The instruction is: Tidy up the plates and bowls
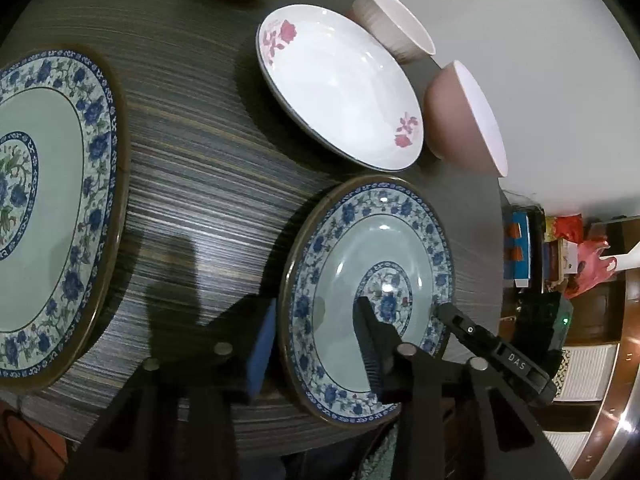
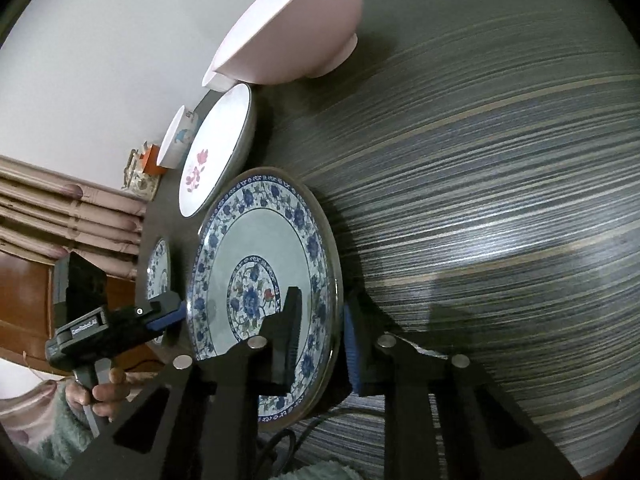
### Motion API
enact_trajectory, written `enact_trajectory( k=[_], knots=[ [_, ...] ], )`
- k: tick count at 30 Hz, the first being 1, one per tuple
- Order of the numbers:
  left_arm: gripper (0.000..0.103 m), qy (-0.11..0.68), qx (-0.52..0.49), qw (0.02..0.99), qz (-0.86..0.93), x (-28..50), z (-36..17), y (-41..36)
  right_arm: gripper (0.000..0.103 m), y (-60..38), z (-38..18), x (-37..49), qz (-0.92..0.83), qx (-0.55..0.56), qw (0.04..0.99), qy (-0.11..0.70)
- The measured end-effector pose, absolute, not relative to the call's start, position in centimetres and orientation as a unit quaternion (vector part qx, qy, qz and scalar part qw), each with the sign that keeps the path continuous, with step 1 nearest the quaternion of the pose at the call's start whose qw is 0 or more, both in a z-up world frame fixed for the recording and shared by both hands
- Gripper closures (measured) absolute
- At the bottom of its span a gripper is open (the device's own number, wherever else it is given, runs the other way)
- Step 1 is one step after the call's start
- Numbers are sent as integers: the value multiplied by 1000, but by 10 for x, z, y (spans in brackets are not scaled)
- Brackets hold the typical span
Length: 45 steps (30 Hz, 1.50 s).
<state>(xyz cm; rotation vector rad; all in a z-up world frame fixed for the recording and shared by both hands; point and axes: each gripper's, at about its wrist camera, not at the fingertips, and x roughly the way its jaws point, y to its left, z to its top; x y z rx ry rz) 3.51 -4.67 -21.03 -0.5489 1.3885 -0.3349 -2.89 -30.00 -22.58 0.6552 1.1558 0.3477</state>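
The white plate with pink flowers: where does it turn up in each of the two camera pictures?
Left wrist view: the white plate with pink flowers lies upper centre, beyond the small blue-and-white plate.
Right wrist view: it sits upper left, seen edge-on, beyond that same plate.
Shared landmark: the pink bowl, next to the flowered plate in both views.
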Motion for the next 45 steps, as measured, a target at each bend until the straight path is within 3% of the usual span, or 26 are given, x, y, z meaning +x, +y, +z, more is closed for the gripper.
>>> enact_trajectory(
  k=[7,45],
  knots=[
    [76,640,-237,717,-141,36,-215,-46,88,-301,-228,-27,160,305,772,535],
    [79,605,-221,752,-140,21,-183,-21,90,-274,-206,-43,162,257,797,522]
  ],
)
